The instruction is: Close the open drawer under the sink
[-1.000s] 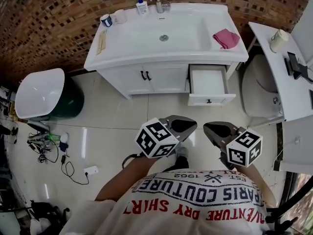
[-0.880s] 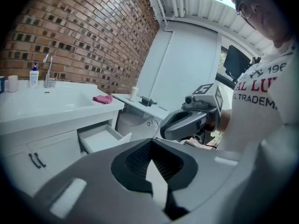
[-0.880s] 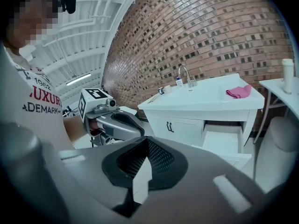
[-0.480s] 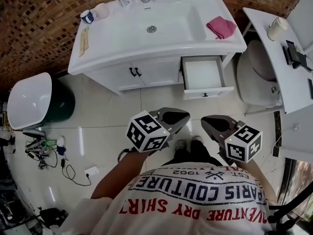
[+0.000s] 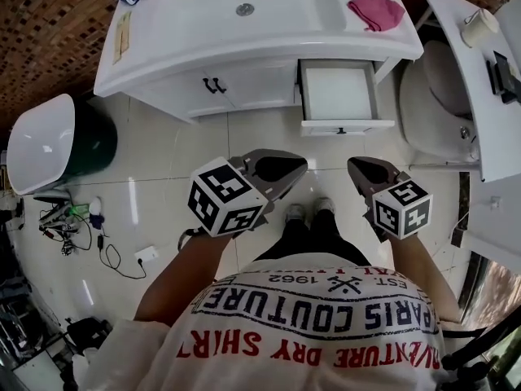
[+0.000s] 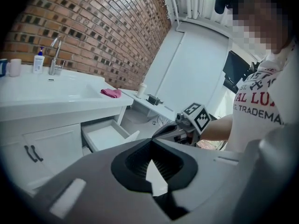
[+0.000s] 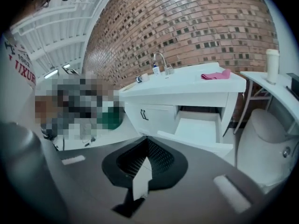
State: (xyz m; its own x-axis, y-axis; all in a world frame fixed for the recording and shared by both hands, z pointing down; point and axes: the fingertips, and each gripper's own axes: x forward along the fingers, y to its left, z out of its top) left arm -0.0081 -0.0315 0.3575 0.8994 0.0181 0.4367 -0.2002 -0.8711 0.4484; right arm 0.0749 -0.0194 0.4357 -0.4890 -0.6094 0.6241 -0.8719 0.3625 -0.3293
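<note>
The white open drawer (image 5: 338, 92) sticks out of the vanity's right side under the sink (image 5: 244, 31), empty, with its front panel toward me. My left gripper (image 5: 299, 167) is held over the floor tiles, short of the drawer and to its left, jaws shut on nothing. My right gripper (image 5: 355, 164) hovers just below the drawer front, also shut and empty. The drawer (image 6: 105, 135) lies ahead and left of the left gripper (image 6: 150, 141) in the left gripper view. Beyond the right gripper (image 7: 147, 138), the right gripper view shows the drawer (image 7: 201, 125) straight ahead.
A pink cloth (image 5: 374, 10) lies on the sink's right rim. A toilet (image 5: 431, 112) and a white side shelf (image 5: 480, 72) stand right of the drawer. A green bin with a white lid (image 5: 57, 145) and cables (image 5: 81, 226) are at the left. The person's feet (image 5: 309, 210) are below the grippers.
The vanity and drawer have slid up in the head view as the person stepped closer. Both grippers kept their pose in front of the body and stayed shut.
</note>
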